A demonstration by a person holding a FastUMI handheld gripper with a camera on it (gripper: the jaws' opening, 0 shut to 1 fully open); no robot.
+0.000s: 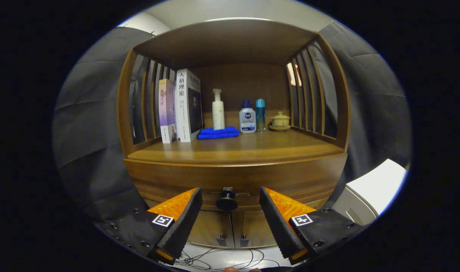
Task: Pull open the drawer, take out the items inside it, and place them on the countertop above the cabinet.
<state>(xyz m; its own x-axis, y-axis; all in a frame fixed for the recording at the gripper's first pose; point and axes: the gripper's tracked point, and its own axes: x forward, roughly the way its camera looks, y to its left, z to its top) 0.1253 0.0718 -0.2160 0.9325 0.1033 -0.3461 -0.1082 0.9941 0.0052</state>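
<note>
The claw (230, 196) is spread wide and holds nothing; its fingers (184, 219) stand to either side of the knob (226, 201), apart from it. The knob sits on the drawer (199, 179), which is shut. Above it, the desk (252, 149) carries books (179, 109), a folded cloth (218, 133), bottles (247, 118) and a lidded cup (280, 121).

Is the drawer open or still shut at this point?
Shut: the drawer front sits flush under the countertop; its knob lies between the open gripper fingers, untouched.

chinese title "人格理论" on white book (188, 105) spine.
</note>
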